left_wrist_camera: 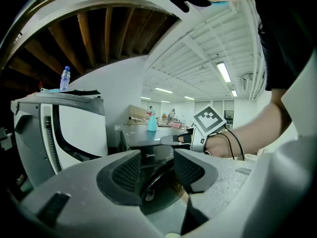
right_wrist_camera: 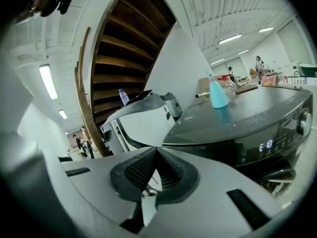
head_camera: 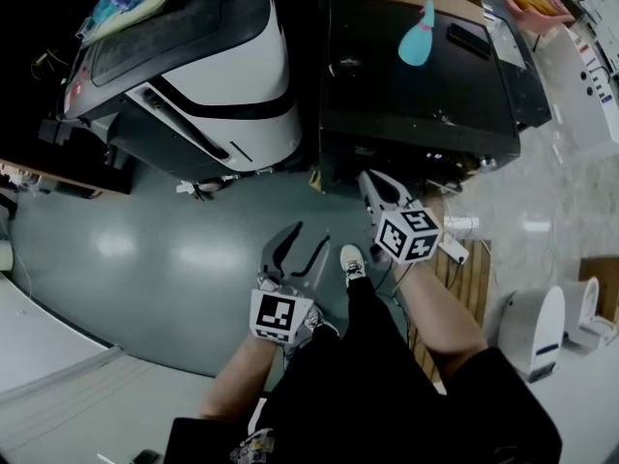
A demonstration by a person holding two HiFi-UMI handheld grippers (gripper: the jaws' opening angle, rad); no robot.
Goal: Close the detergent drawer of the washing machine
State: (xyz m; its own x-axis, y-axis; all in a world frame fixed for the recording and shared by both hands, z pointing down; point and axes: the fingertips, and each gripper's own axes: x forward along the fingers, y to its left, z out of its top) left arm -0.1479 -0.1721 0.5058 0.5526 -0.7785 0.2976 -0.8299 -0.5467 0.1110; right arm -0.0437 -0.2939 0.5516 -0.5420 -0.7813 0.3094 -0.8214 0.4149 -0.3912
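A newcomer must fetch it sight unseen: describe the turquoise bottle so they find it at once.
Find the black washing machine, the right-hand of the two machines in the head view. On its flat dark top stands the turquoise bottle. Its bright colour sets it apart: the clear bottle with a blue cap sits on the white machine.

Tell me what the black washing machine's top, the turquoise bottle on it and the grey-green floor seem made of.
Black washing machine's top: probably glossy painted metal or plastic; it mirrors the bottle.
Turquoise bottle: likely smooth opaque plastic, judging by its moulded shape.
Grey-green floor: seemingly seamless coated or vinyl sheet; soft light glare shows.
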